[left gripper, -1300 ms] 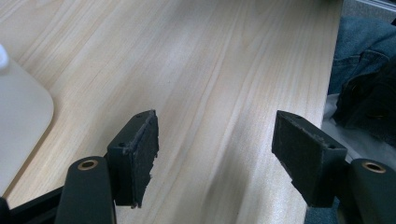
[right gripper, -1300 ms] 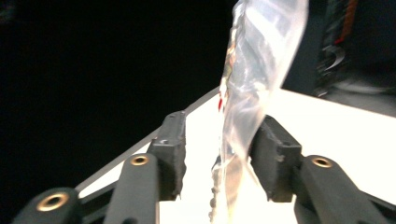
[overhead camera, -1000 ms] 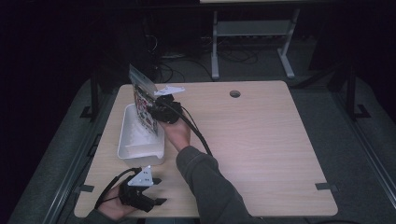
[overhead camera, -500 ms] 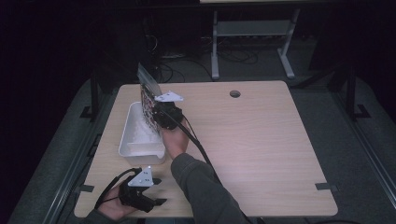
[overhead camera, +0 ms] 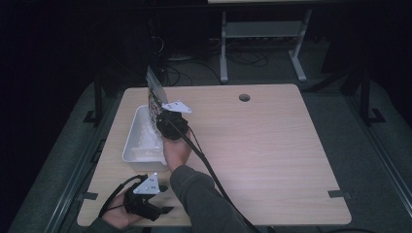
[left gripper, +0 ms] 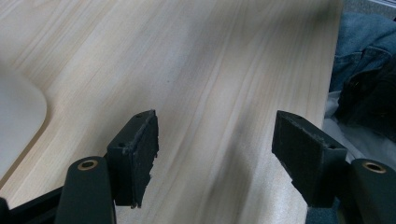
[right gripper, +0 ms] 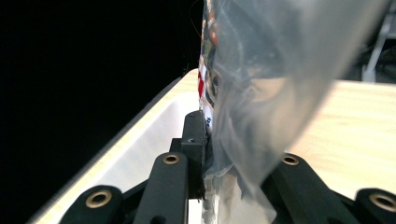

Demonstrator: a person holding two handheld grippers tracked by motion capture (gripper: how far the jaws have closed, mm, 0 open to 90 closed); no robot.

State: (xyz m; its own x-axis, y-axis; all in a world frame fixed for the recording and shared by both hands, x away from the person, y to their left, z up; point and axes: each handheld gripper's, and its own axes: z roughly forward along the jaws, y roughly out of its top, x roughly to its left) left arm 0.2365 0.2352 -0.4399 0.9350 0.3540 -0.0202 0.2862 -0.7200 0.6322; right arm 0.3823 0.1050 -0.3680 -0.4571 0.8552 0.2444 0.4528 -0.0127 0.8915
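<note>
While the left gripper gapes empty, the right gripper's jaws clamp a bag, contents blurred.

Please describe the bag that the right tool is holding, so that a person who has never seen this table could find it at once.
Look at the left side of the wooden table, where a white tray lies. Above the tray's far end, the right tool is shut on a clear plastic bag and holds it upright. It is the one raised thing there, transparent with red and dark print.

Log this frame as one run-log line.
right tongs: shut on bag, held upright at the bin's right rim | left tongs: open, nothing between | bin: white, table's left side
</note>
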